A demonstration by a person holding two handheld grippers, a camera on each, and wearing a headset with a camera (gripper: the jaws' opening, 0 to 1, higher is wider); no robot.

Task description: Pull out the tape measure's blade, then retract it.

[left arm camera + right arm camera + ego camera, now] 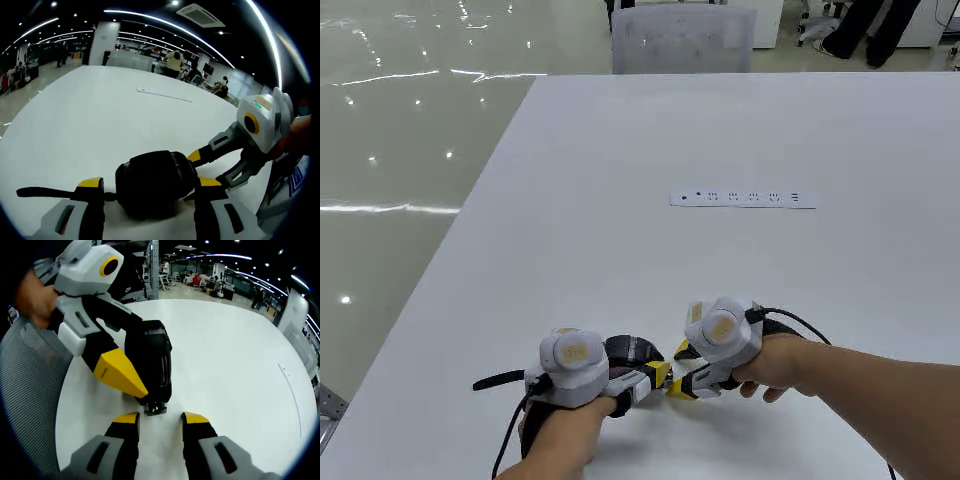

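**1. Left gripper** (150,186): grey-and-white hand-held tool with yellow-tipped jaws. You have it clenched on the black, round, ribbed tape measure case (156,176). The case appears to rest on the table near its front edge, directly before you. A thin black wrist strap (42,192) trails off to one side.
Risk: the jaws bear on a rounded body, so a shallow hold could let the case twist or slide toward the pull.

**2. Right gripper** (160,420): same pattern, jaws parted and holding nothing. The tips stand either side of the small metal hook tab (155,409) at the case mouth, just short of it. No blade is drawn out yet.
Risk: the tab is small and sits low. If you close high you will likely pinch air. If you catch only its edge it may slip free and the blade snap back.

**3. Clearance between the two tools**: one yellow jaw of your left gripper lies just beside the tab.
Risk: your right jaws may strike it as they close.

**4. Smooth white table** (650,140): bare ahead of the work.
Risk: it probably gives little friction if the case comes loose.

**5. Flat white power strip** (742,198): well apart, mid-table.
Risk: an extended blade swung that way could foul it.

**6. Grey chair back** (682,38): at the far edge. No likely hazard.
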